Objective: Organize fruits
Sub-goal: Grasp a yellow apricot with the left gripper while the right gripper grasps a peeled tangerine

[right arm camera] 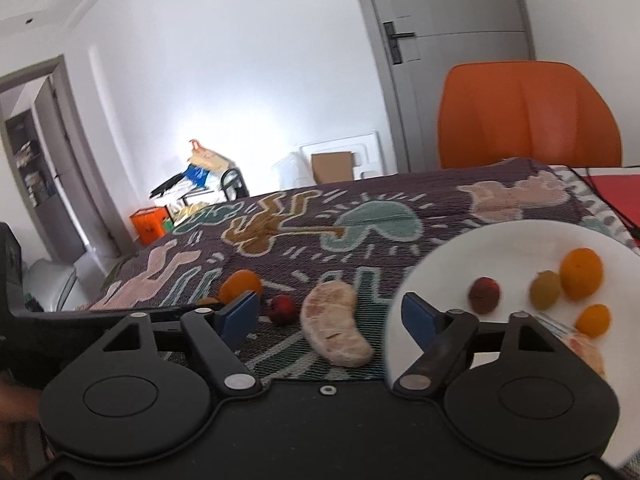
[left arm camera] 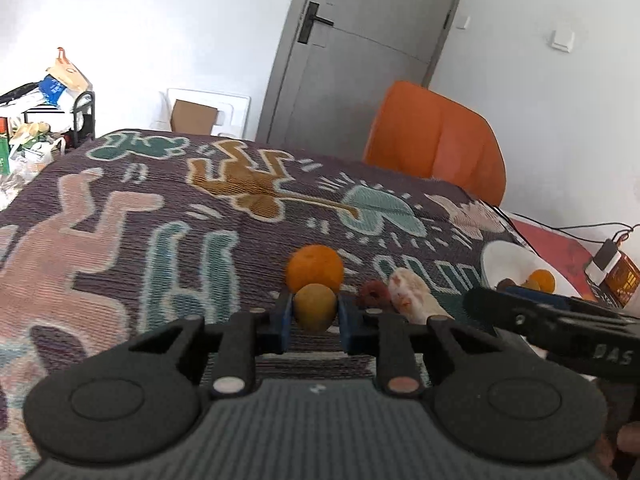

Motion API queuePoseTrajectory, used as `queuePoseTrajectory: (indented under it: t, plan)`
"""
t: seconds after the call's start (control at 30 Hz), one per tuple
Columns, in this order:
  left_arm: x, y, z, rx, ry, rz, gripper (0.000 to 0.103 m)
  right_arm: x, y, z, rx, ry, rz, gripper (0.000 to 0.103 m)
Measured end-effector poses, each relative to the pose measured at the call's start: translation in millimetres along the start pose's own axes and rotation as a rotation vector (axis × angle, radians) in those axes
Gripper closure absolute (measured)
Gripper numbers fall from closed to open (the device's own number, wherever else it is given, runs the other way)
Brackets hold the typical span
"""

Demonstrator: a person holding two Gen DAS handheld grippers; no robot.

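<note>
My left wrist camera sits low over the patterned tablecloth (left arm camera: 168, 216), facing the grey door (left arm camera: 360, 60); my right wrist camera looks from further right, close above the white plate (right arm camera: 520, 240). Both share the orange chair (left arm camera: 436, 140) and pale pomelo segment (right arm camera: 334, 324)

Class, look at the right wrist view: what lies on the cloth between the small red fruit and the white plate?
The pale pomelo segment lies between the small red fruit and the white plate, shown clearly in the right wrist view.
</note>
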State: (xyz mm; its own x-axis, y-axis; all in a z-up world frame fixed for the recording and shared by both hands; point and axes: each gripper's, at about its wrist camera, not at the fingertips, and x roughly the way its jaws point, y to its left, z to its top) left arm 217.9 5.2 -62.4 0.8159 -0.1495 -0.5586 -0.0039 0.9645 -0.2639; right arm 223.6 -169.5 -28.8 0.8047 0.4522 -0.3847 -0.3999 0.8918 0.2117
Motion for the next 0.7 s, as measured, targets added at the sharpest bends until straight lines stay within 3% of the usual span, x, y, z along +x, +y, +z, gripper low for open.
queuePoseTrajectory:
  t: [0.13, 0.53, 0.7]
  plan:
    - [-8.5, 13.9, 0.4, -0.026, -0.013, 0.018, 0.081, 12.5, 7.3, 2.7, -0.042, 0.042, 0.007, 0.035]
    - [-23.0, 42.2, -3.8, -0.086, -0.04, 0.043, 0.081, 36.5, 21.6, 8.8, -0.146, 0.148, -0.037, 0.038]
    - [-27.3, 49.2, -5.8, -0.104, -0.052, 0.038, 0.081, 48.6, 24.8, 13.4, -0.184, 0.216, -0.065, 0.046]
